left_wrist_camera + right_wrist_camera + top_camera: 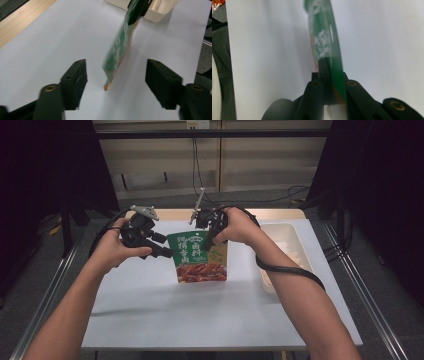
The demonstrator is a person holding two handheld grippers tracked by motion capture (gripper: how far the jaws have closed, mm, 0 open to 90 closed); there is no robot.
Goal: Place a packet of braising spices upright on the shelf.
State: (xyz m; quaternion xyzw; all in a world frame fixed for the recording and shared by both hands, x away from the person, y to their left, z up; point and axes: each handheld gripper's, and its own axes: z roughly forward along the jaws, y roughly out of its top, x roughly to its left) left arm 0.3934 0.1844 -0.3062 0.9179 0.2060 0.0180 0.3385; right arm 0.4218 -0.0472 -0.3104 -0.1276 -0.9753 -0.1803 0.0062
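Note:
A green snack pouch [200,257] with a red food picture on its lower half hangs upright over the white table [150,310]. My right gripper [210,240] is shut on its upper right corner. In the right gripper view the jaws [329,75] pinch the green edge of the pouch [324,37]. My left gripper [167,251] is at the pouch's left edge. In the left gripper view its jaws [116,80] stand open on either side of the pouch's near edge [120,47], and neither pad touches it.
A cream plastic tray [290,240] sits at the right of the table, seen beyond the pouch in the left gripper view [160,12]. A bare wooden strip [260,213] runs along the far edge. Black cables trail from both grippers.

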